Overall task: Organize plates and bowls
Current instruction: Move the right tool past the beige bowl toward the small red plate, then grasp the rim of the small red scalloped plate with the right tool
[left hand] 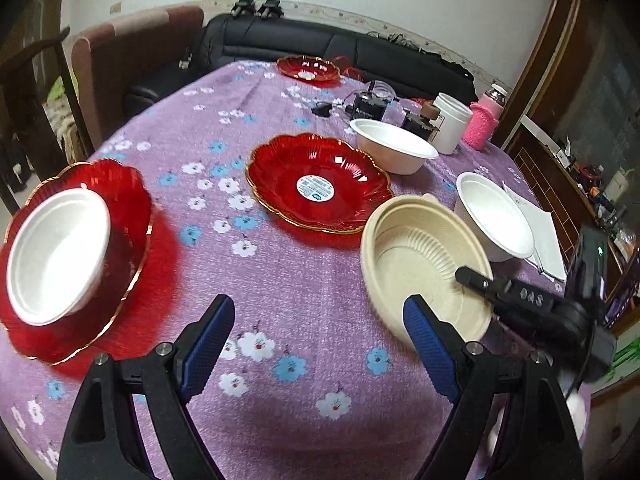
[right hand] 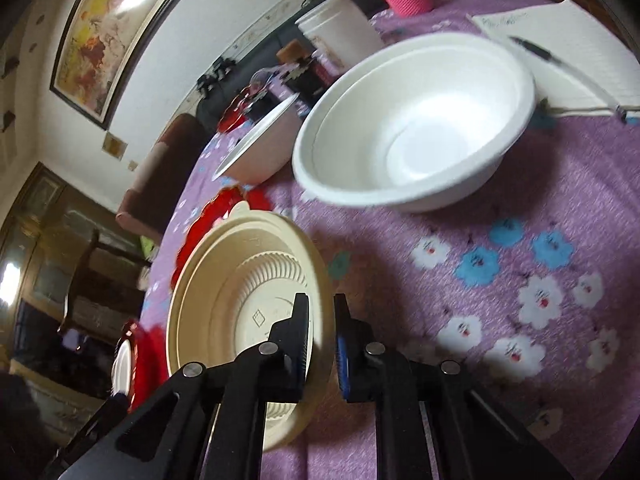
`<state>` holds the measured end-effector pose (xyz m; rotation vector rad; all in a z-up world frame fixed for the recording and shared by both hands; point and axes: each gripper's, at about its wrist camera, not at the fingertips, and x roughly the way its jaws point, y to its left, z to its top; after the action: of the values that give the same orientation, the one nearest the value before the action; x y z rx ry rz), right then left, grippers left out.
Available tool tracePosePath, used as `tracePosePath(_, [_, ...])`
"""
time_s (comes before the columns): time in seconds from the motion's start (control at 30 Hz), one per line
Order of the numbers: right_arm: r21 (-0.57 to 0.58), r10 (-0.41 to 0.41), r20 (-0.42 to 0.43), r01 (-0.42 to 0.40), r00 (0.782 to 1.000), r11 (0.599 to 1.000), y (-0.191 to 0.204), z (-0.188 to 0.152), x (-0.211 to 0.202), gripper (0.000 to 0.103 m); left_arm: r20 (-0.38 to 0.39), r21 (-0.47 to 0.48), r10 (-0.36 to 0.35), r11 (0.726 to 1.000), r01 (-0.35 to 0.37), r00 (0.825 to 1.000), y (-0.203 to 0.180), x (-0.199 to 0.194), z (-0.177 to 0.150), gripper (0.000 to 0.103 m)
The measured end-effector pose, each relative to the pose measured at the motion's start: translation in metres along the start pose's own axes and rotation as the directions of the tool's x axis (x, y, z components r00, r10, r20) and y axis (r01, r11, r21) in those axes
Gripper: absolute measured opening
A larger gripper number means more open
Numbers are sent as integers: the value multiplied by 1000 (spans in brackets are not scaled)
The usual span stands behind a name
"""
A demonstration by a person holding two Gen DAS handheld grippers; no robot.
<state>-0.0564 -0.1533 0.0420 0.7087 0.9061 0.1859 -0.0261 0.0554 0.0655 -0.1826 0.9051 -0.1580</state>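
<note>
A beige ribbed bowl (left hand: 416,248) sits tilted on the purple flowered tablecloth (left hand: 304,264), beside a red scalloped plate (left hand: 320,188). My right gripper (right hand: 322,320) is shut on the beige bowl (right hand: 240,280), pinching its near rim; one of its fingers (left hand: 480,280) lies inside the bowl. My left gripper (left hand: 318,308) hangs open over bare cloth with nothing between its jaws. At the left a white bowl (left hand: 56,252) rests in a second red plate (left hand: 132,208). Two more white bowls (left hand: 392,144) (left hand: 496,216) stand behind and right of the beige one.
A third red plate (left hand: 308,68) lies at the table's far edge. A white jar (left hand: 452,120), a pink-sleeved bottle (left hand: 484,124) and small dark gadgets (left hand: 368,104) crowd the back right. A notepad (right hand: 560,60) with a pen (right hand: 536,50) lies beyond the nearest white bowl (right hand: 416,120).
</note>
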Motion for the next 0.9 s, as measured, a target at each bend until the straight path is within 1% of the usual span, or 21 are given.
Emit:
tracePosePath(0.13, [-25,13,-29,-14,999,1000,6,-6,3,13,-27,6,19,1000,-19,999,-5,19,7,86])
tracePosePath(0.23, [-49,-6,-24,5,1000,999,8,-6,1,13,-66,-18,-3,1000,1,998,-3,27,8,86])
tracePosePath(0.3, [-69,-38,18,40,999,997,12,-5,-7,14,-55,-28,-10,1000,8,998,-1,24,12,86])
tracePosePath(0.4, [-94,-58,75,65,996,993,19,-4,-21,17,-21,-18,19,1000,-19,1000,2,16,28,86])
tracePosePath(0.5, [-151,-74,115,91,991,984,39,1,-36,24,-27,-27,28,999,-29,999,13,19,56,86])
tracePosePath(0.53, [-165,-76,114,94,991,982,46,4,-37,32,-30,-32,31,999,-32,999,18,21,65,86])
tracePosePath(0.57, [-182,-70,111,89,991,979,54,10,-38,40,-31,-36,42,998,-43,999,24,25,75,86])
tracePosePath(0.6, [-190,-63,107,82,992,978,61,17,-38,41,-33,-44,57,997,-58,998,31,31,88,86])
tracePosePath(0.67, [-199,-64,84,79,994,977,72,31,-33,42,-43,-59,59,996,-61,997,41,40,102,86])
tracePosePath(0.7, [-200,-65,65,77,996,977,79,42,-27,42,-59,-75,50,996,-55,997,48,49,111,86])
tracePosePath(0.77, [-218,-74,36,80,997,973,89,55,-15,42,-97,-96,34,994,-43,995,56,63,119,86])
tracePosePath(0.8, [-236,-96,10,95,995,967,96,65,-2,42,-131,-116,18,993,-34,991,63,75,124,86])
tracePosePath(0.83, [-248,-114,-8,109,993,963,100,71,8,42,-153,-128,5,991,-25,988,67,84,126,86])
tracePosePath(0.9, [-277,-156,-71,130,985,952,107,83,36,42,-186,-138,-6,990,-20,983,70,99,129,86])
